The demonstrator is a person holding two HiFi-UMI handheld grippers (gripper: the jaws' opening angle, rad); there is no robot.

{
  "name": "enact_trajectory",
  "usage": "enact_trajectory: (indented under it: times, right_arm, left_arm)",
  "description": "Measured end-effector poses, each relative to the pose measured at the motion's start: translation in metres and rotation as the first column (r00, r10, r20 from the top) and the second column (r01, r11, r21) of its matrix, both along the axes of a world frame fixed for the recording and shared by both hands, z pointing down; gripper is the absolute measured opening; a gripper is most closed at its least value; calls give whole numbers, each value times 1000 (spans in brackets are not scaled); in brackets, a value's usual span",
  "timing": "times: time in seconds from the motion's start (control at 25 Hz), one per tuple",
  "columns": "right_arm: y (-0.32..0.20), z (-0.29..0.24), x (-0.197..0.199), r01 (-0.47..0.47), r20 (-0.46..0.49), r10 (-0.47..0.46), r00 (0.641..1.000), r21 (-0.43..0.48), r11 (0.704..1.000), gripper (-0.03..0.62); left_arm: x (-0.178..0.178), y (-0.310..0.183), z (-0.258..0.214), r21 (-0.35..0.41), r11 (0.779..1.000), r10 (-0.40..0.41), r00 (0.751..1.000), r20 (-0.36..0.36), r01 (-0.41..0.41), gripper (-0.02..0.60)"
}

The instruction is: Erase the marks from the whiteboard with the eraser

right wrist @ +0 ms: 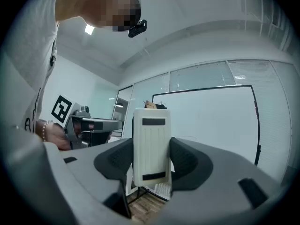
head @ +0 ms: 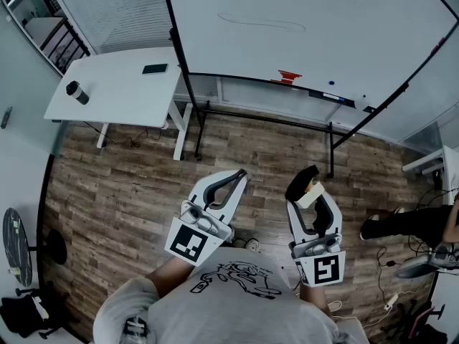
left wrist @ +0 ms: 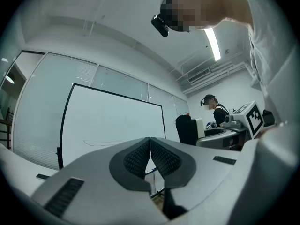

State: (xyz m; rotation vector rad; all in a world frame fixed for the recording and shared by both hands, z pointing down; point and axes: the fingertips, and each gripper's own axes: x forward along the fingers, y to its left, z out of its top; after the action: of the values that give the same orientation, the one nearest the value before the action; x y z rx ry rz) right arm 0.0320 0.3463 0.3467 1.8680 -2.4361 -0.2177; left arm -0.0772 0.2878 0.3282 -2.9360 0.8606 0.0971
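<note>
The right gripper (right wrist: pixel 151 163) is clamping the cream plastic block eraser (right wrist: pixel 151 142), well short of the large black-framed whiteboard (head: pixel 344 41) on the far side. The left gripper (left wrist: pixel 150 156) is idling, jaws together and empty. This looks like the approach step; next, the eraser probably needs carrying up to the faint looped pen line (head: pixel 262 24).

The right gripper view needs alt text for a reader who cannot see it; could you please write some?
The right gripper is shut on a white eraser, held upright between its jaws. Behind it stands a black-framed whiteboard. At the left of the picture, the left gripper points the same way.
</note>
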Motion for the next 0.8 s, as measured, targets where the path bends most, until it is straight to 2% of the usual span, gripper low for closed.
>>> enact_trajectory:
  times: [0.4,0.64,0.8]
  right_arm:
    - [-40,5,-51,13,23,-13,1000,8,1000,245]
    - [-57,14,-50,-1,20,1,1000,-16,1000,245]
    - [-73,17,-42,-8,10,9,1000,-20,1000,245]
  left_arm:
    - [-51,-30,17,-17,1000,12,1000,10,-12,21]
    - [-58,-54,29,-69,998,1,1000,-2,-2,21]
    - [-53,-69,26,-65,998,-5,1000,-9,4,21]
